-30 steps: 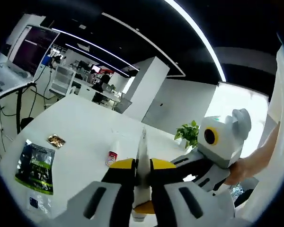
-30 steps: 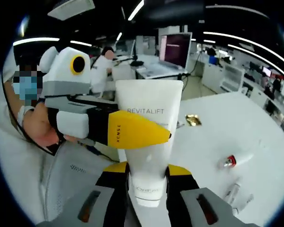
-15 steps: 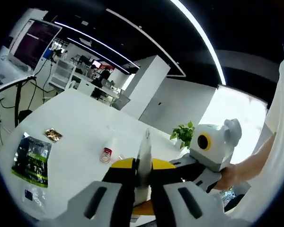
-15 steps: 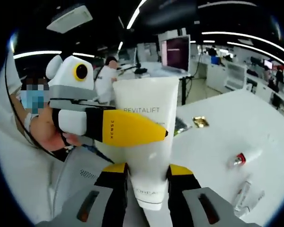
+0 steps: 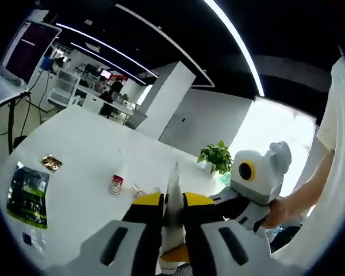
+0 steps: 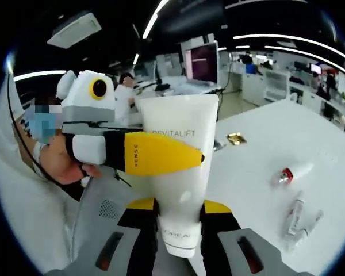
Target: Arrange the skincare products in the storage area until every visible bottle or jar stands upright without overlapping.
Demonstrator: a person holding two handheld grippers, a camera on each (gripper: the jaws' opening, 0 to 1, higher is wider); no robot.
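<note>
Both claws were clamped on one white tube [image 6: 180, 172] (its print read REVITALIFT), lifted clear above the white bench [image 6: 264, 144], so the step in hand looked like a mid-air regrasp or reorientation before standing it up. In the right gripper view the right claw [image 6: 180, 215] gripped the tube near its lower, narrower end, jaws pressed to both sides, while the left claw [image 6: 178, 155] crossed in front of the tube's upper body with a yellow jaw flat against it. In the left gripper view the left claw [image 5: 172, 204] had its jaws nearly shut on the tube's thin edge [image 5: 173, 190]. The next move probably called for one claw to let go, then lowering the tube upright onto the bench away from the small red-capped tube [image 6: 292, 172] and the clear sachets [image 6: 299, 215] lying there
</note>
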